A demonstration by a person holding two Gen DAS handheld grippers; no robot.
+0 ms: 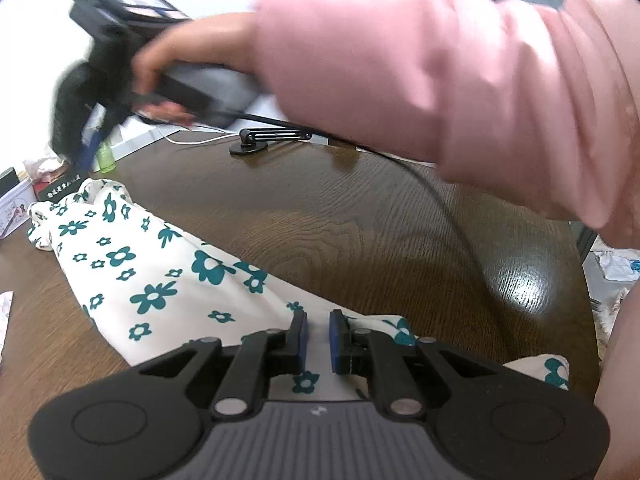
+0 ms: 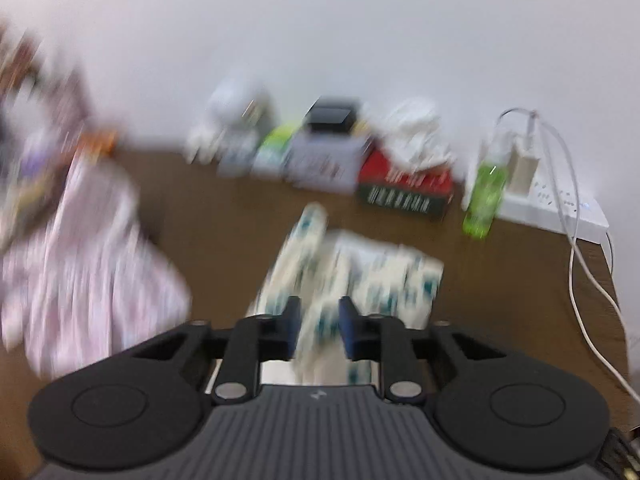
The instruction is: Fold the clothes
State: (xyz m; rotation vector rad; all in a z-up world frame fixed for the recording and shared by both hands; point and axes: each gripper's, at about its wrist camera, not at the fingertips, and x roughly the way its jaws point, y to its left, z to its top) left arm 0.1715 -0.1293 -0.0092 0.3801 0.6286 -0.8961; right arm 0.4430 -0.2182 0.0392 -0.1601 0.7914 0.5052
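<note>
A white garment with teal flowers lies stretched across the dark wooden table. My left gripper hovers over its near end, jaws a small gap apart with cloth showing between them. The right gripper shows blurred at the upper left of the left wrist view, held by a hand in a pink sleeve, above the garment's far end. In the blurred right wrist view my right gripper sits over a bunched part of the same garment, cloth between its fingers; whether they pinch it I cannot tell.
A pink-white striped garment lies at the left. Boxes, a green bottle and a white power strip with cables line the table's far edge by the wall. A black stand sits on the table.
</note>
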